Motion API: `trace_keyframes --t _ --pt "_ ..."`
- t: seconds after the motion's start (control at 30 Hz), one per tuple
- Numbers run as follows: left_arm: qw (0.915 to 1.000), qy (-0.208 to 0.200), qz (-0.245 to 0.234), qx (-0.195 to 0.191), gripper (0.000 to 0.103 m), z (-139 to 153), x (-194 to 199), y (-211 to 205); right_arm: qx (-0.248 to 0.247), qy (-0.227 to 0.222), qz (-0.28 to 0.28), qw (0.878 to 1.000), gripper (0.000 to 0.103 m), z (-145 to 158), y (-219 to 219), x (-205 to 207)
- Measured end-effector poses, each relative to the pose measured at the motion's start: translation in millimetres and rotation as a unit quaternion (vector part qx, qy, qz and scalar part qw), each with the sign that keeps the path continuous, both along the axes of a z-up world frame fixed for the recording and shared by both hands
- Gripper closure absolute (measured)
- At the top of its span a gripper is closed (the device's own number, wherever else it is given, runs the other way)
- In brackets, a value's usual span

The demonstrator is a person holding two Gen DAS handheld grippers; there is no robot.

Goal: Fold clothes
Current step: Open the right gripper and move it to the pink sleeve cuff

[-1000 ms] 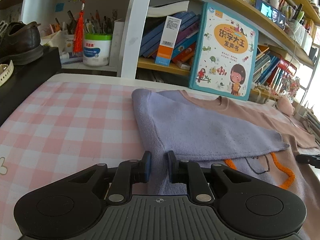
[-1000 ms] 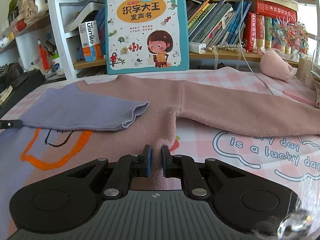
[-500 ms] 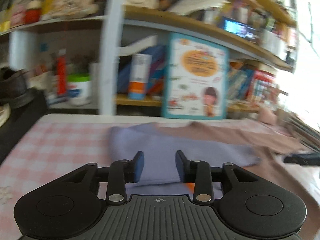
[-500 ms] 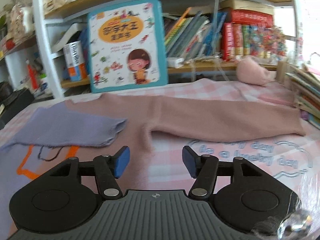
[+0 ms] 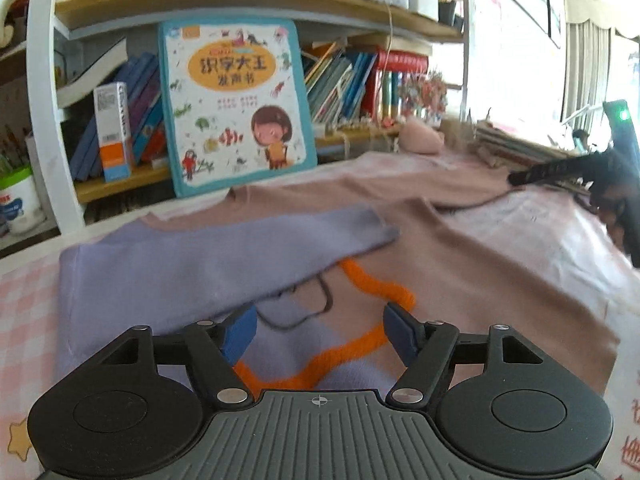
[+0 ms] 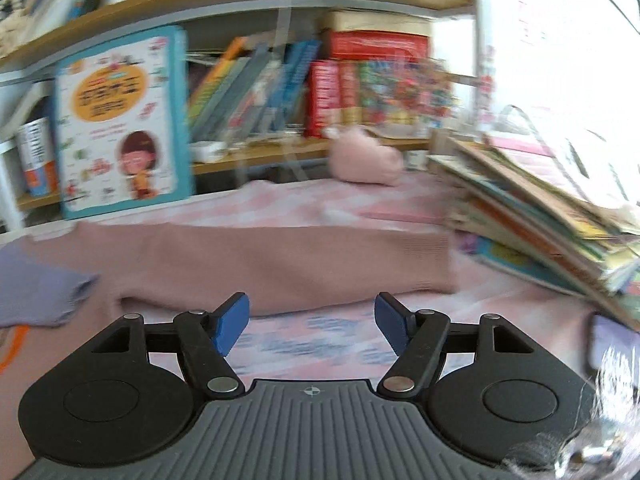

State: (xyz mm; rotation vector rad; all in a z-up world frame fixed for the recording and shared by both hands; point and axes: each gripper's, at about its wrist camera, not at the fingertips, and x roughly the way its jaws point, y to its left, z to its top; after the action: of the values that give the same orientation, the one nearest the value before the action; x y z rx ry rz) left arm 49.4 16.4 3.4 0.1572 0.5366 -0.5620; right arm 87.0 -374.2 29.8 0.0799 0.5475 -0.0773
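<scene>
A pink and lilac sweater (image 5: 460, 264) with an orange outline on its front lies flat on the table. Its lilac sleeve (image 5: 208, 256) is folded across the chest. The pink sleeve (image 6: 280, 268) stretches out to the right, its cuff near a book stack. My left gripper (image 5: 320, 332) hovers over the sweater's front; its jaws are opening and hold nothing. My right gripper (image 6: 312, 326) hangs in front of the pink sleeve, jaws also opening, nothing between them. The right gripper (image 5: 560, 172) also shows at the left wrist view's right edge.
A large picture book (image 5: 236, 108) leans on the bookshelf (image 5: 240, 8) behind the table. A leaning stack of books (image 6: 540, 216) crowds the right side. A pink soft lump (image 6: 364, 160) sits at the back. The tablecloth (image 6: 328, 344) is pink check.
Both grippers let go of the sweater's lower edge and opened. Both then swung rightward, the left over the sweater's front, the right toward the pink sleeve's cuff.
</scene>
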Motion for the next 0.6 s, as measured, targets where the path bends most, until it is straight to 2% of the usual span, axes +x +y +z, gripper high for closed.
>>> trace_keyframes --t 0.1,0.17,0.27,0.37,0.5,0.57,0.6 --pt "1.0000 0.003 0.004 -0.004 0.029 -2 -2 6 0.007 0.016 -0.031 0.999 0.036 -2 -25 8" --pt "1.0000 -0.002 0.000 -0.007 0.024 0 -4 6 0.015 0.030 -0.047 0.998 0.036 -5 -41 16" --pt "0.9999 -0.007 -0.008 0.004 0.023 -1 -6 1 0.041 0.049 -0.068 0.996 0.036 -11 -63 29" --pt "0.9997 -0.013 -0.014 0.015 0.023 -1 -8 -3 0.081 0.064 -0.090 0.991 0.039 -17 -82 42" --pt "0.9995 -0.017 -0.015 0.023 0.022 -1 -10 -6 0.150 0.061 -0.105 0.981 0.040 -20 -98 50" --pt "0.9994 -0.015 -0.015 0.027 0.021 -2 -10 -7 0.179 0.055 -0.113 0.976 0.050 -21 -103 52" --pt "0.9994 -0.014 -0.015 0.029 0.021 -2 -9 -8 0.194 0.053 -0.117 0.973 0.051 -22 -106 53"
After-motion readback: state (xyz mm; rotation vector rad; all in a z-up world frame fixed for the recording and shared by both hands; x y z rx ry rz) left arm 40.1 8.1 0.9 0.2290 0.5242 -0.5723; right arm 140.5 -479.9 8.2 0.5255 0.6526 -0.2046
